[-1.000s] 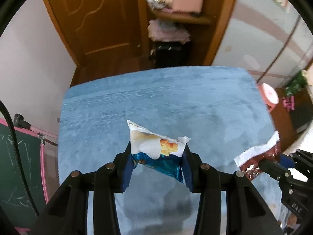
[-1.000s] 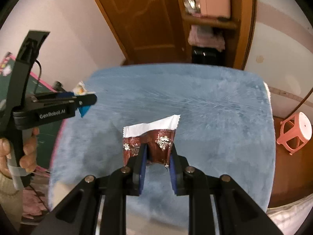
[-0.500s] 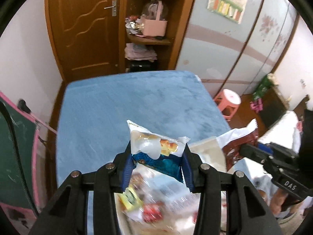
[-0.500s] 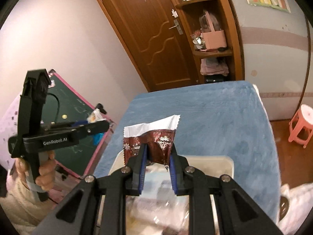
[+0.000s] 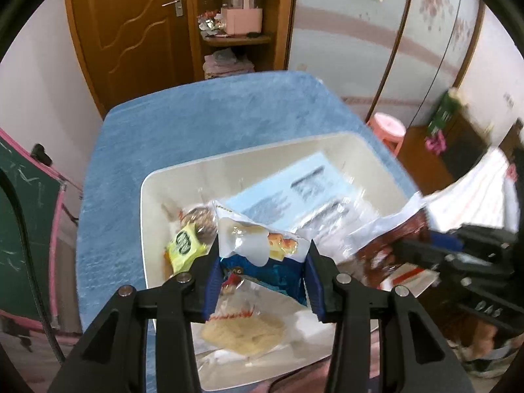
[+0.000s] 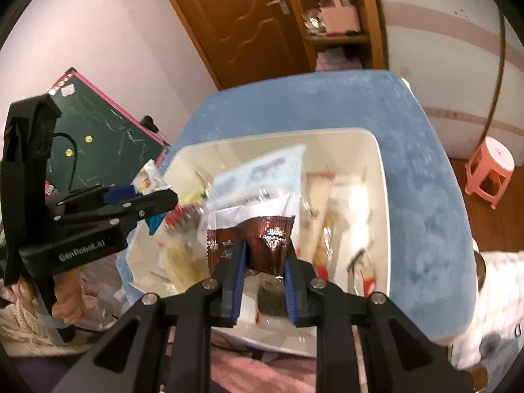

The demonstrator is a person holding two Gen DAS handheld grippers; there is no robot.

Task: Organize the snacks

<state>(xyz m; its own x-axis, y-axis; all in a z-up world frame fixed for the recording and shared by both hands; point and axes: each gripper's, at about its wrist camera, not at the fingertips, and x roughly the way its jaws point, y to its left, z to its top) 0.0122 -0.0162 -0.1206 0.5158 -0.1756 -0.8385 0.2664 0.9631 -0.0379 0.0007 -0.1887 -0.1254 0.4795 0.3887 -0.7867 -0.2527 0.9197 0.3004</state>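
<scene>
My left gripper (image 5: 262,275) is shut on a white-and-blue snack packet (image 5: 262,252) and holds it above the near left part of a white bin (image 5: 154,177). My right gripper (image 6: 263,262) is shut on a brown-and-white foil packet (image 6: 258,229) above the same bin (image 6: 381,170). The bin sits on a blue table (image 5: 196,121) and holds several snacks: a yellow-green packet (image 5: 185,245), a pale blue packet (image 5: 294,193), clear-wrapped cakes (image 5: 242,330). The left gripper also shows in the right wrist view (image 6: 154,196), and the brown packet in the left wrist view (image 5: 386,239).
A green chalkboard with a pink frame (image 6: 98,134) stands left of the table. A pink stool (image 6: 491,170) is on the floor to the right. A wooden door (image 5: 131,29) and shelves (image 5: 235,32) are behind the table's far edge.
Both grippers have pulled back toward me from over the bare blue table with their packets. The white bin of snacks has come into view beneath them.
</scene>
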